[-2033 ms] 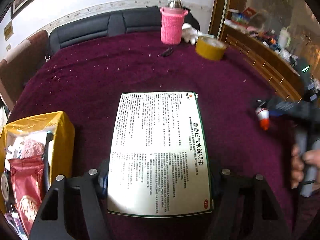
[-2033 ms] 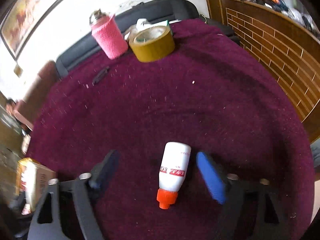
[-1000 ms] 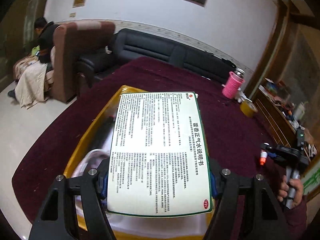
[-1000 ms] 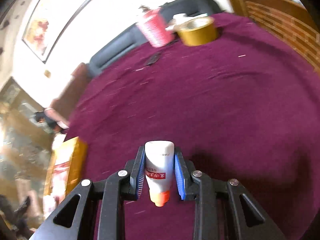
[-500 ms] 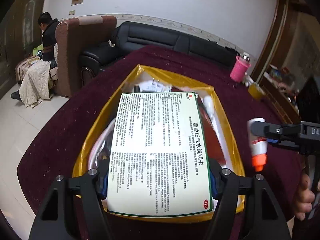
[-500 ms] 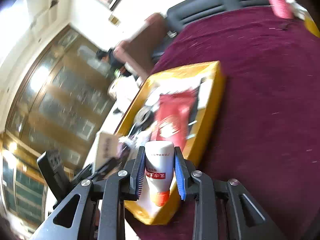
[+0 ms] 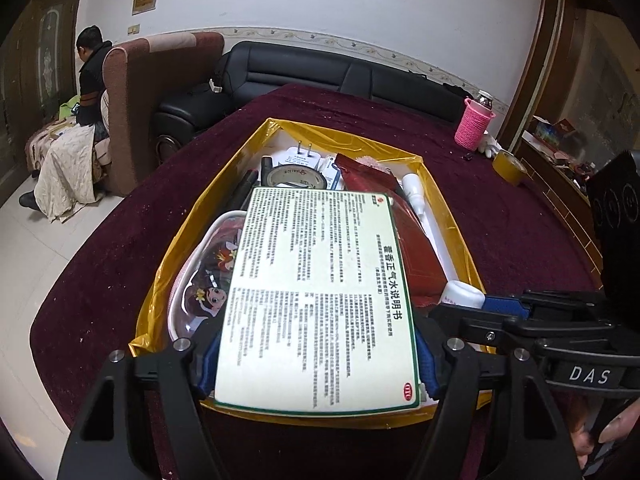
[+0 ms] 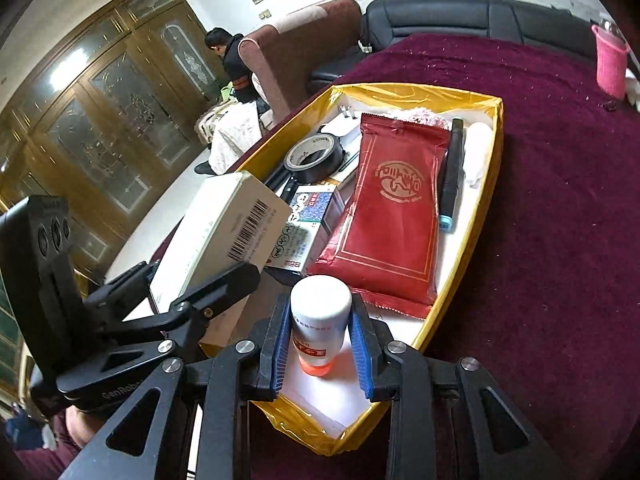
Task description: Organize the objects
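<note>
While the left tool [image 7: 316, 360] clamps the light, stiff medicine box [image 7: 320, 296] by its long edges, the right tool [image 8: 320, 344] pinches a smooth, probably slippery glue bottle [image 8: 320, 312] mid-body.

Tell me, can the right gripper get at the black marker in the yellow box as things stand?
Probably not yet: the right gripper is shut on the glue bottle. The black marker lies uncovered beside the red packet, so access looks free otherwise.

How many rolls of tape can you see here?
2. A black roll lies inside the yellow box, near its far end. A tan roll sits on the maroon table beyond it. Others may be hidden.
</note>
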### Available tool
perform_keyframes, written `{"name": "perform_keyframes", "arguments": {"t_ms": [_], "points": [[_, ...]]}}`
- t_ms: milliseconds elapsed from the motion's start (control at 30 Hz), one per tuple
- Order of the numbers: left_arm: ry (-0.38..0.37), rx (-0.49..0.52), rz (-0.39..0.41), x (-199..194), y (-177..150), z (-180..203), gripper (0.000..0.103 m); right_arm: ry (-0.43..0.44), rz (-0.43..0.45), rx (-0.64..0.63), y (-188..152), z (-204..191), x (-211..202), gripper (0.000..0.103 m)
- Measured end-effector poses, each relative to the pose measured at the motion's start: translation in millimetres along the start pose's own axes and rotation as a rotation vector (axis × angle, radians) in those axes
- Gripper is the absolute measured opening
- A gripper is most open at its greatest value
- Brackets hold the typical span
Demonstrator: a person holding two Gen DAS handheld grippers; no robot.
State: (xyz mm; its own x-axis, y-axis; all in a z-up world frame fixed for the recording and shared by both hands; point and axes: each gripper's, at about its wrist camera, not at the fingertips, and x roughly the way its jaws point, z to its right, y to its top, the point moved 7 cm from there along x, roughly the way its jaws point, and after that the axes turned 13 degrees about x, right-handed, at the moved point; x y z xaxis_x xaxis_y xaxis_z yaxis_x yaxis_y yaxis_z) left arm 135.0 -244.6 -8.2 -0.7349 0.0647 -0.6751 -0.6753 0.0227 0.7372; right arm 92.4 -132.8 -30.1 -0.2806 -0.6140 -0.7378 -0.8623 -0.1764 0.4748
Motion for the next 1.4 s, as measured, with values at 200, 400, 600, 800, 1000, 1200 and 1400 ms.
{"name": "perform_keyframes", "arguments": {"t_ms": [200, 400, 600, 800, 1000, 1200, 1400], "points": [[-0.046, 0.030, 0.020, -5, 1, 13, 0.077, 0.019, 0.047, 0.012, 5, 2, -13, 0.062], [0.024, 0.060, 0.104, -25, 14, 14, 0.088, 0.058, 0.167, 0.107, 20, 26, -48, 0.081], [0.270, 0.018, 0.195, -56, 37, -3, 0.103, 0.023, 0.272, 0.188, 28, 50, -70, 0.093], [0.276, -0.005, 0.223, -66, 62, -2, 0.103, -0.030, 0.307, 0.205, 28, 63, -77, 0.094], [0.210, -0.071, 0.267, -76, 81, -1, 0.103, -0.126, 0.361, 0.152, 26, 63, -82, 0.094], [0.163, -0.176, 0.236, -70, 80, -15, 0.103, -0.275, 0.450, 0.092, 26, 68, -93, 0.094], [0.315, -0.126, 0.146, -58, 67, -17, 0.103, -0.337, 0.509, 0.044, 29, 67, -105, 0.094]]}}
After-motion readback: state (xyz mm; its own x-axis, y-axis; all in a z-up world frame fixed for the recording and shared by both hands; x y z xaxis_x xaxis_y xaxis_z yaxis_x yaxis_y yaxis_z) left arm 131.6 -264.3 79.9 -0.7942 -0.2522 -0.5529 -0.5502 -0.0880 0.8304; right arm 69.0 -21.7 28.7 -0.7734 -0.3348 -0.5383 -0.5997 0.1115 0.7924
